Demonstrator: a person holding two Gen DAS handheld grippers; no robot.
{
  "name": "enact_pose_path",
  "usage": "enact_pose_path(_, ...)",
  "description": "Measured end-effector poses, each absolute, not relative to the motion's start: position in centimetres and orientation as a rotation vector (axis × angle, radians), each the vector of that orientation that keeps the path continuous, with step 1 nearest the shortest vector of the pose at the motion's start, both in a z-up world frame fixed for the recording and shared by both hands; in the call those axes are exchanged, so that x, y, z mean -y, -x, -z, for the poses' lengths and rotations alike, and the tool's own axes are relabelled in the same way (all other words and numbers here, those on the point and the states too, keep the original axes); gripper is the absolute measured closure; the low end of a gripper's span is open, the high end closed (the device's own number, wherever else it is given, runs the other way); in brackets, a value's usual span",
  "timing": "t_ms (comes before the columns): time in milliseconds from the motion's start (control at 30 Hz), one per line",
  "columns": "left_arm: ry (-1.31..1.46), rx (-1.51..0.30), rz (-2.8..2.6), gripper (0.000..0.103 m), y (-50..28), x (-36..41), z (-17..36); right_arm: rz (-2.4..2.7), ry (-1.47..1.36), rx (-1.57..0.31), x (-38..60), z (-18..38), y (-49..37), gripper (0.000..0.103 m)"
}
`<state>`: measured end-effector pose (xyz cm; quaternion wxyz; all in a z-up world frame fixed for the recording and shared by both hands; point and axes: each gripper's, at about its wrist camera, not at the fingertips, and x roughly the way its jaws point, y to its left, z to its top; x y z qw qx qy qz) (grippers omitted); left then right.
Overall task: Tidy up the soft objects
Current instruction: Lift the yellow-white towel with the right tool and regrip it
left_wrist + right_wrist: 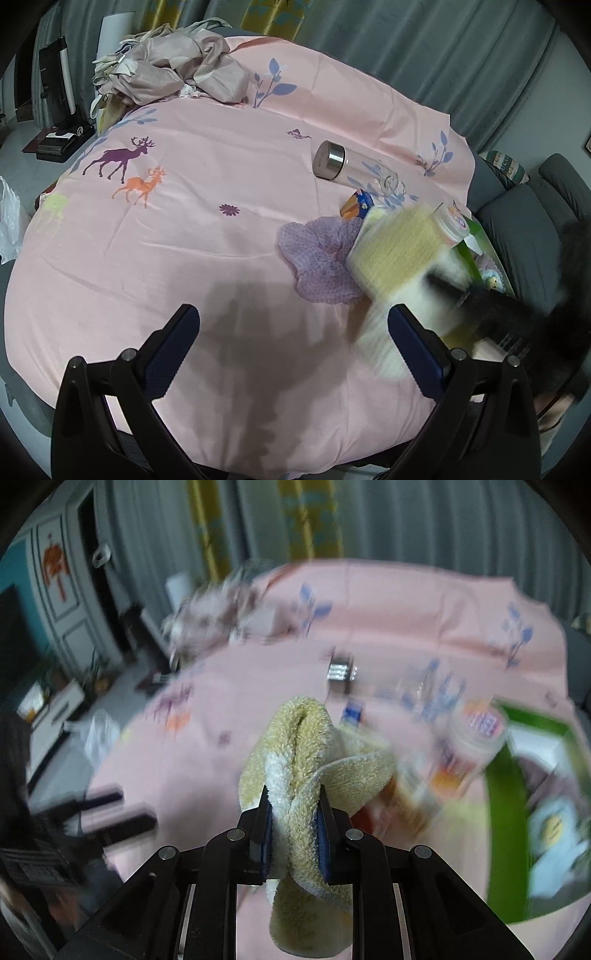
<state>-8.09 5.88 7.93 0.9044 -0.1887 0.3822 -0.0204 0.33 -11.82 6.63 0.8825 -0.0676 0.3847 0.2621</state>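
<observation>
Right gripper (293, 805): jaws pinched on a yellow-and-white towel (295, 760), the blue pads pressing its folded middle. The towel bulges up beyond the fingertips and a tail hangs below the jaws, clear of the pink sheet (207, 768). This view is blurred.

Left gripper (291, 325): jaws spread wide, nothing between them, poised over bare sheet.

Landmark: the purple mesh cloth (317, 258) lying flat on the sheet. In the left wrist view the towel (399, 247) shows as a smear just right of that cloth, overlapping its right edge, with the right gripper's dark body below it. Beyond the cloth lie a small blue-orange pack (356, 205) and a clear bottle (351, 168) on its side. Right of the cloth stand a jar (452, 221) and a green bin (506, 812). A heap of beige fabric (170, 70) sits far beyond the cloth.
</observation>
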Motion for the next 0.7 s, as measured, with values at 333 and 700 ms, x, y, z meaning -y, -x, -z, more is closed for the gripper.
enact_pose_path(333,0.388,-0.853,0.090,0.003,7.3,-4.9,-6.2,-0.685,0.099,-1.003,11.6,0.0,1.5,0.082)
enact_pose_path(700,0.372,-0.909,0.190,0.020,7.8,-3.2,-5.3,-0.783,-0.109,-1.102,15.2,-2.6,2.4,0.082)
